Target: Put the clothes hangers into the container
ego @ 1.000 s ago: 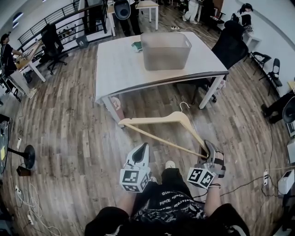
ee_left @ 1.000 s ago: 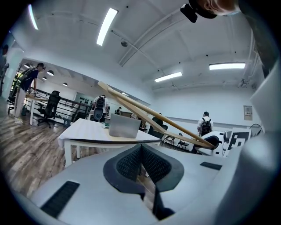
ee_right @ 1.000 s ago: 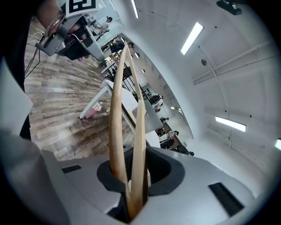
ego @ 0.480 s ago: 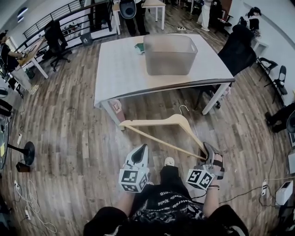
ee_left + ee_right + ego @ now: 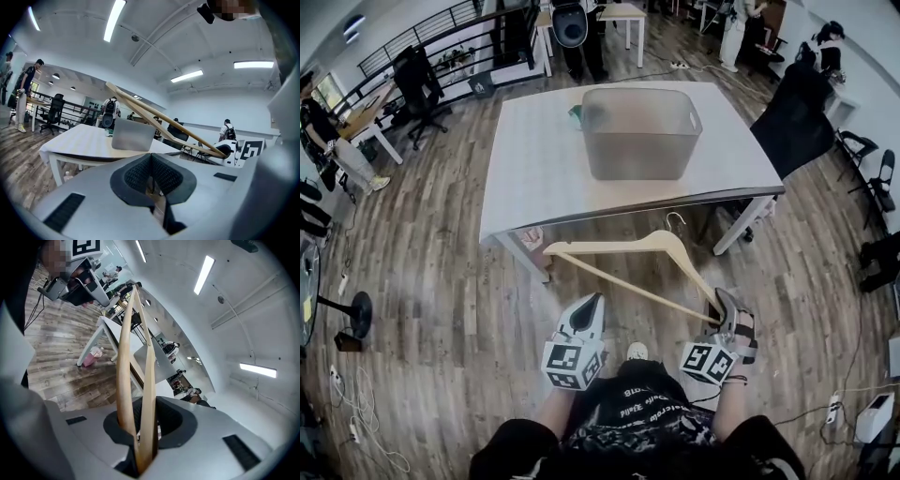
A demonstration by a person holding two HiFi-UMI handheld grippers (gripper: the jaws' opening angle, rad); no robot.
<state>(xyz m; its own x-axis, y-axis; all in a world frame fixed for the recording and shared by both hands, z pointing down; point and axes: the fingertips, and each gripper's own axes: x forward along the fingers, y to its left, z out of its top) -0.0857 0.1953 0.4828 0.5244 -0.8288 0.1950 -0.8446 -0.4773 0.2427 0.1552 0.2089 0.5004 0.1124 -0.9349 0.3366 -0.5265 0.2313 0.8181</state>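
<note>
- A white worktop (image 5: 534,159) is seen ahead, standing on a wooden floor (image 5: 441,281).
- The left hand-held gripper (image 5: 592,303) is held low over the floor, short of the worktop's near edge. Its jaws are pressed together, and nothing is caught between them.
- A wooden hanger (image 5: 614,247) is carried in the air between the person and the worktop. Its long arm is stretched leftward past the left hand-held gripper, and its metal hook (image 5: 675,221) is turned toward the worktop. It is outside the container (image 5: 639,136) and well apart from it.
- The container — grey and see-through — is set upright on the worktop, toward the far side. A small green thing (image 5: 574,113) lies on the worktop just beside its far left corner.
- The right hand-held gripper (image 5: 718,300) is clenched on the hanger's right corner. In the right gripper view both wooden bars are seen running out from between its jaws — the upper arm and the lower bar, joined at the grip.
</note>
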